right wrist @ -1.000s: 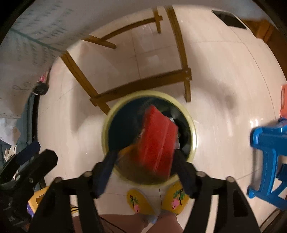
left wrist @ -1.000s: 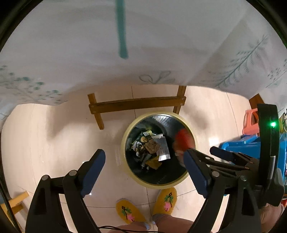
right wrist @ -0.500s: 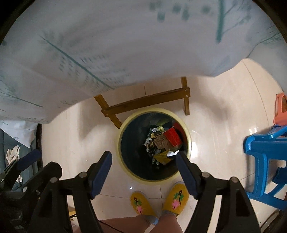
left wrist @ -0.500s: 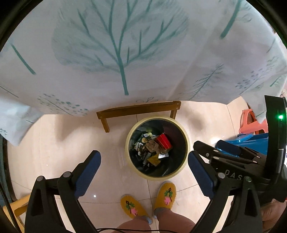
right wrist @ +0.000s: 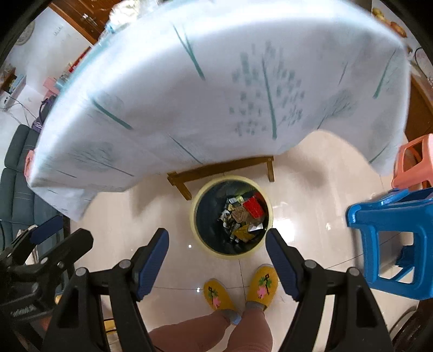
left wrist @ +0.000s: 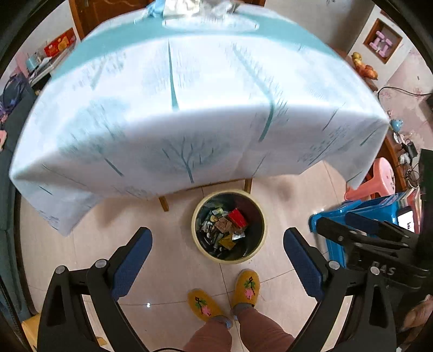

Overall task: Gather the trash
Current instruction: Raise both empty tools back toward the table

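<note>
Up came both grippers, and the tablecloth (left wrist: 189, 108) dropped from filling the top of each view to showing its whole top surface, while the red box that had been falling into the bin lay settled inside. The trash bin (left wrist: 199, 243) stood on the floor beyond the person's yellow slippers (left wrist: 247, 287), directly below and ahead of both tools. The red box (left wrist: 237, 217) rested on the wrappers at the far side of the heap. The left gripper (left wrist: 216, 260) stood wide and empty; the right gripper (right wrist: 216, 260) also stood wide and empty. More trash likely waited on the table's far edge (left wrist: 194, 8), up and ahead, roughly equally near either hand.
</note>
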Motion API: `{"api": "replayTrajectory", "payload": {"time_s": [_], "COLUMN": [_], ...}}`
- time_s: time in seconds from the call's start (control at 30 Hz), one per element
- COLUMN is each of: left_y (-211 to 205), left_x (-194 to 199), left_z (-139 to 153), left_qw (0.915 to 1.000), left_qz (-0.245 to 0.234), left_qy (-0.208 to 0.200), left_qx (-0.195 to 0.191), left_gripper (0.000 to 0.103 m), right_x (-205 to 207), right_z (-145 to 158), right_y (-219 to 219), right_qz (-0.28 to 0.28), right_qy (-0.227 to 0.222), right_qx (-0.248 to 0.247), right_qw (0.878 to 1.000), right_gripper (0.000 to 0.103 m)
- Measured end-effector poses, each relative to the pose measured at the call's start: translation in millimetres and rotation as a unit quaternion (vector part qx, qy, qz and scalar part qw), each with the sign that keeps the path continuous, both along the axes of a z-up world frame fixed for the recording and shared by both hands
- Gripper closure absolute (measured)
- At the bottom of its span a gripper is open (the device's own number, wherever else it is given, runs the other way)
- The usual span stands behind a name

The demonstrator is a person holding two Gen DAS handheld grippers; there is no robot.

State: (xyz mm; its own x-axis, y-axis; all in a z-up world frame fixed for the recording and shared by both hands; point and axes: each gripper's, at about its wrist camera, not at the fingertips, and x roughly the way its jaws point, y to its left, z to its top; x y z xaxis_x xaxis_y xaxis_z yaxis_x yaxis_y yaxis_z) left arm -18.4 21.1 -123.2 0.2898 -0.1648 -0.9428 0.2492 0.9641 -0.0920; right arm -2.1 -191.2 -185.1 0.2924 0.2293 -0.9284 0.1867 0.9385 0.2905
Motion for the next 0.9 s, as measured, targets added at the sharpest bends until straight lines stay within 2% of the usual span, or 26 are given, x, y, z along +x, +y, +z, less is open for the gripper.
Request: {"api": "replayTrajectory", "payload": {"time_s": [0.2,0.47,0.7,0.9], "left_y": [5,14,21,24], "left_x": [5,11,13,20], "left_z": [56,124,152,173], "left_qw": [0.9994,0.9948,0.9892,0.9831], "left_qz": [0.004,0.034,0.068,0.100], "left_qy": [-0.033,-0.093,-0.129,-0.153], "left_qx": [-0.008,-0.025,-0.018,-0.009], "left_gripper": [0.006,0.006,0.006,0.006], "right_x": [-5,8,30,43], "right_z": [59,114,149,164], "right_y": [-3,6,12,12], "right_qz": [0.008,0.052,0.095,0.127], "right_qy": [-0.025,-0.066,-0.114,-0.140], "right_qx": [0.000,-0.020,-0.036,-0.039], "right_qw": [1.000,0.996,0.988,0.981], "right_gripper": [0.029,0.029,0.029,0.029]}}
